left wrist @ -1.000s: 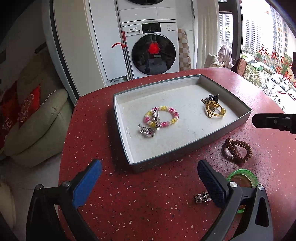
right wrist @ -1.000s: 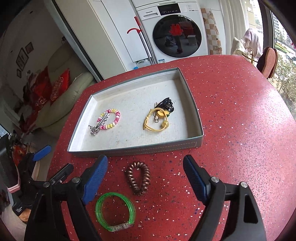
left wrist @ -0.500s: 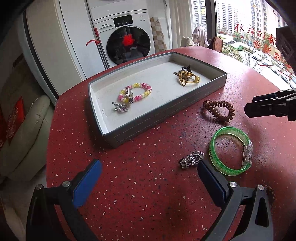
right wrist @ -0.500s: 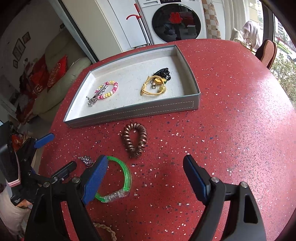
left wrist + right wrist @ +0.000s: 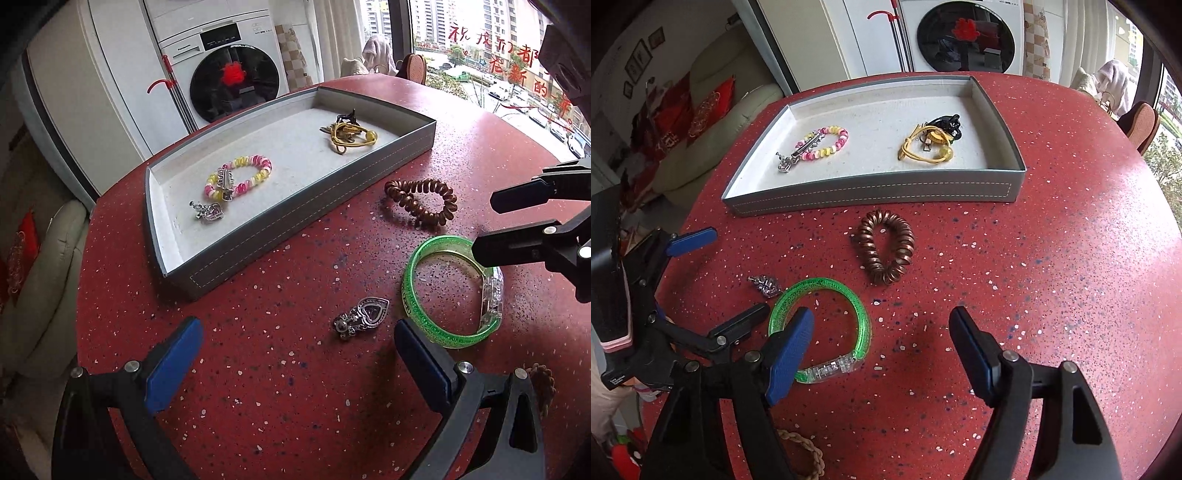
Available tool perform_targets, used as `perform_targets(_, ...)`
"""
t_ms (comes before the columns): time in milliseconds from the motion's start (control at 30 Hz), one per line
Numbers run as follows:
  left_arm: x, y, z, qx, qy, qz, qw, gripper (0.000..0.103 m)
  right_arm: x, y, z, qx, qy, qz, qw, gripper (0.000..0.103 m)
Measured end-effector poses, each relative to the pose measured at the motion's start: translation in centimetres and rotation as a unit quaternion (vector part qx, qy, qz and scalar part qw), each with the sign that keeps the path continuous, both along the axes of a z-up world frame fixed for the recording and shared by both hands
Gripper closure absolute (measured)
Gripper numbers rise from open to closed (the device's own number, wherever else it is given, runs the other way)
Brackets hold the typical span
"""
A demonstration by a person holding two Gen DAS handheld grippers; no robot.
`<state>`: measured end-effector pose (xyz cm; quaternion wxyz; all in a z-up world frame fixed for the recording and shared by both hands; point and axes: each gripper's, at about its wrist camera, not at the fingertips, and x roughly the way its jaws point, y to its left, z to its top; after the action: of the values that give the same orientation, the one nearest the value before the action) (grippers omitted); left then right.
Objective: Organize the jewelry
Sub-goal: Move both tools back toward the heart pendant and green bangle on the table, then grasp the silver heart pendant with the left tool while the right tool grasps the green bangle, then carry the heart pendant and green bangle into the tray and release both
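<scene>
Both grippers point steeply down over the red speckled table (image 5: 1071,240). The left gripper (image 5: 299,354) hangs with its jaws wide apart and empty, the silver heart charm (image 5: 364,316) on the table just ahead of them. The right gripper (image 5: 882,339) has its jaws closing, not yet gripping; its left pad overlaps the green bangle (image 5: 820,325), which lies flat on the table. The grey tray (image 5: 871,192) holds a pink-and-yellow bead bracelet (image 5: 827,142) and a yellow cord piece (image 5: 923,151). A brown spiral hair tie (image 5: 886,251) lies between tray and bangle.
</scene>
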<state>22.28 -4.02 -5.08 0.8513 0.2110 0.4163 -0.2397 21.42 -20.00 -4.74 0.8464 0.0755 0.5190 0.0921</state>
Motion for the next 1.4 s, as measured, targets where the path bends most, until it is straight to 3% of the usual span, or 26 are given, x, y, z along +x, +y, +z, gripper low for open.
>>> perform_targets(133,-0.1,-0.3,-0.1,0.004,-0.001,-0.004,1.0,0.0,0.1,0.4,-0.4,-0.008,0.01,0.01,1.0,0.041)
perform_targets(367,-0.2,-1.0,-0.2,0.008,0.0,-0.014,0.9999,0.0,0.2,1.0,-0.9,-0.025,0.02,0.025,0.999,0.05)
perform_targets(567,-0.2,-1.4,-0.1,0.001,0.008,-0.02,0.9998,0.002,0.0,2.0,-0.9,-0.074,0.013,0.042,0.996,0.062)
perform_targets(767,-0.6,-1.8,0.0,-0.014,0.029,-0.041,0.9986,0.026,-0.1,2.6,-0.9,-0.105,0.006,0.059,0.993,0.07)
perform_targets(900,-0.8,-2.0,0.1,-0.03,0.054,-0.056,0.9965,0.054,-0.2,2.8,-0.9,-0.107,0.005,0.065,0.992,0.077)
perform_targets(1000,-1.1,-2.1,0.2,-0.028,0.051,-0.058,0.9966,0.057,-0.1,3.1,-0.9,-0.104,0.006,0.069,0.992,0.088)
perform_targets(1067,-1.2,-1.9,0.4,-0.037,0.05,-0.055,0.9965,0.066,-0.1,3.3,-0.9,-0.107,0.004,0.073,0.992,0.094)
perform_targets(1400,-1.1,-0.4,0.7,-0.063,0.058,-0.02,0.9961,0.068,-1.0,2.3,-0.2,-0.088,-0.008,0.059,0.994,0.096)
